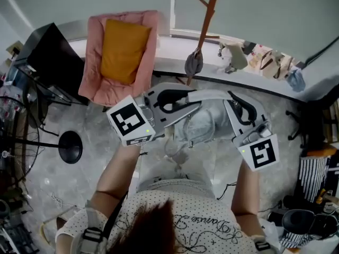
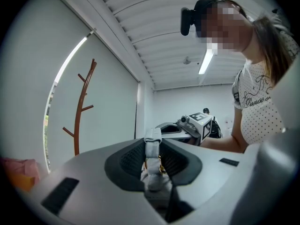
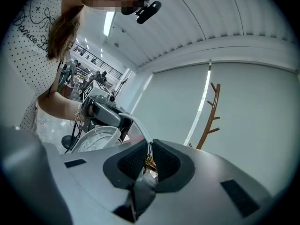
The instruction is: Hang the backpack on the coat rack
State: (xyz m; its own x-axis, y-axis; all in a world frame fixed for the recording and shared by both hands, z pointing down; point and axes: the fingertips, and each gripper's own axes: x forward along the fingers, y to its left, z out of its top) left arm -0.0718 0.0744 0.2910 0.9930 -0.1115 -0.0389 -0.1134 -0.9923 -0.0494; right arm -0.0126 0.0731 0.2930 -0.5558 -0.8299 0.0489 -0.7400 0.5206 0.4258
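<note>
Between left gripper (image 2: 153,146), right gripper (image 3: 150,156): backpack (image 1: 204,125) (denim, perhaps)

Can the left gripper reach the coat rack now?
Probably yes: nothing stands between the left gripper and the coat rack, though it and the right gripper are shut on the backpack strap.

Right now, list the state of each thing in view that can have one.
Left claw: shut on the strap.
Right claw: shut on the same strap.
Strap: stretched between both claws.
Backpack: hanging below the strap, not yet on the rack.
Coat rack: upright, a grey item hanging on it.
</note>
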